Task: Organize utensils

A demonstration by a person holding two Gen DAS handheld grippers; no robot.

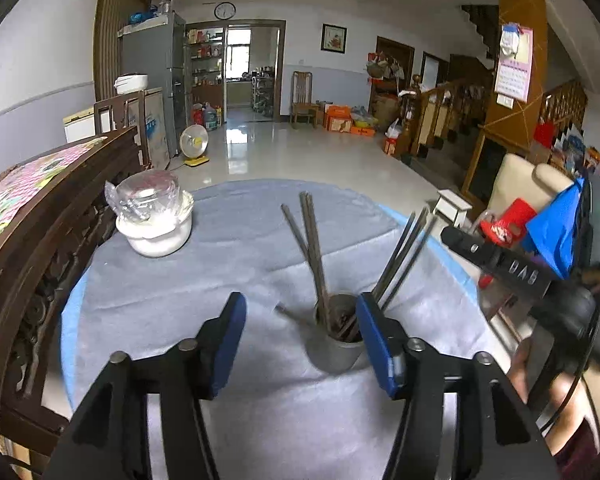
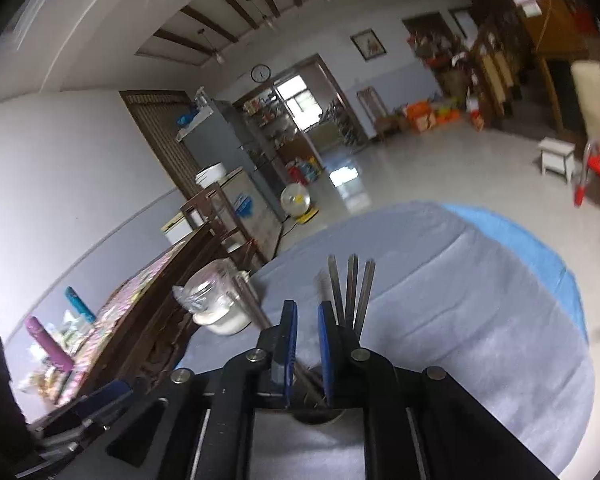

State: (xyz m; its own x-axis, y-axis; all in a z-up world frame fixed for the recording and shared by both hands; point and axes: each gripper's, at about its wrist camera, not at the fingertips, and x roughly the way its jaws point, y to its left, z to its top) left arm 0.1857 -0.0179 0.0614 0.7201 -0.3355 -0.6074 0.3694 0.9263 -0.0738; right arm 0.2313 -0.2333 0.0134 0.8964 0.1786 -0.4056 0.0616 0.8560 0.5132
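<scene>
Beside the metal cup [image 1: 334, 340] on the bench [image 1: 220, 264], left tongs [image 1: 300, 320] stand wide, right tongs [image 2: 307, 330] narrow and empty; chopsticks [image 1: 314, 256] look light, stiff, slippery, best pinched mid-shaft.

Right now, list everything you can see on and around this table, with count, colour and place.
Table cloth: one, grey-blue, covering the round table.
Holder cup: one, grey metal, near edge, centre.
Chopsticks: several, dark, standing in the holder cup.
Bowl: one, white, plastic-wrapped, far left.
Stool: one, white, on the floor beyond.
Left gripper: blue pads, open, ahead of the cup.
Right gripper: blue pads, slightly apart, nothing pressed between them.
</scene>
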